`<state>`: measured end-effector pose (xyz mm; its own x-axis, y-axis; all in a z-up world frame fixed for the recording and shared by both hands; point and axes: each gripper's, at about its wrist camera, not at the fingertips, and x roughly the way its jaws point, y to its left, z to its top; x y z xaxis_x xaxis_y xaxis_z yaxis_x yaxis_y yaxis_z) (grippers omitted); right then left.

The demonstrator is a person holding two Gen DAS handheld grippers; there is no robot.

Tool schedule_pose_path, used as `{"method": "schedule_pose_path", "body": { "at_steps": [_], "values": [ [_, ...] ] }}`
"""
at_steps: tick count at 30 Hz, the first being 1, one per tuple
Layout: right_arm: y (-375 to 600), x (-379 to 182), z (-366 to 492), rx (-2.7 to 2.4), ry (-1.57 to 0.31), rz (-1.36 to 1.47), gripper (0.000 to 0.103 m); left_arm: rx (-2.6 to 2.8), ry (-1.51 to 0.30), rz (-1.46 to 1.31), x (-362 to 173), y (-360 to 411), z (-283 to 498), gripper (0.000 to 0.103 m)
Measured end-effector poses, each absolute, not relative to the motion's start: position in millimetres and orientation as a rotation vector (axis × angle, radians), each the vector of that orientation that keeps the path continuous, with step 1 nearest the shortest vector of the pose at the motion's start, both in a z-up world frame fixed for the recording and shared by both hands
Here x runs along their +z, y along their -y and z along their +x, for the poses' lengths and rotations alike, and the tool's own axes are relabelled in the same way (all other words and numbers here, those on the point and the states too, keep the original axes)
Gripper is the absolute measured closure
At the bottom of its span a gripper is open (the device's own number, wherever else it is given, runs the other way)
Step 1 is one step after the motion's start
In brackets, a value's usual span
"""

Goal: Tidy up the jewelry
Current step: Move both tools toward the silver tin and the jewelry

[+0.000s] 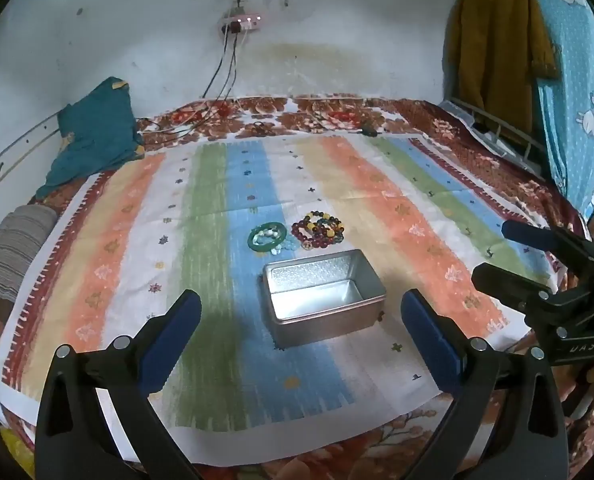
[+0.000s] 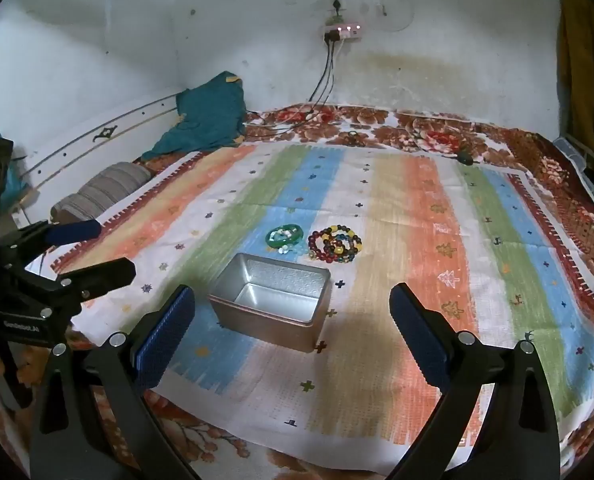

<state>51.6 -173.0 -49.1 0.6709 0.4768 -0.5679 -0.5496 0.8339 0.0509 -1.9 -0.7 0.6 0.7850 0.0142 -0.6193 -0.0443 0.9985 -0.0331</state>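
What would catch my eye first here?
Probably the open metal tin, empty, in the middle of the striped cloth. Just beyond it lie a green bangle and a pile of red and yellow bead bracelets, side by side. Both claws, left and right, hang open near the tin.

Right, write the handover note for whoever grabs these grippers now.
Left gripper: open, empty, hovering short of the tin.
Right gripper: open, empty, same height.
Metal tin: open and empty on the striped cloth.
Green bangle with pale beads and the beaded bracelets lie side by side just beyond the tin.
Done: nothing.
Left: move all the jewelry into the tin.
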Motion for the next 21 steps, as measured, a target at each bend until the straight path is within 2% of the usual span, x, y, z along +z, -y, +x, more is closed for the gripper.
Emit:
{"method": "schedule_pose_path", "body": {
  "at_steps": [21],
  "values": [
    [176.6, -46.0, 49.4, 0.583, -0.575, -0.122, 0.004, 0.038, -0.624, -0.062, 4.9, -4.1, -12.3, 0.006]
  ]
}}
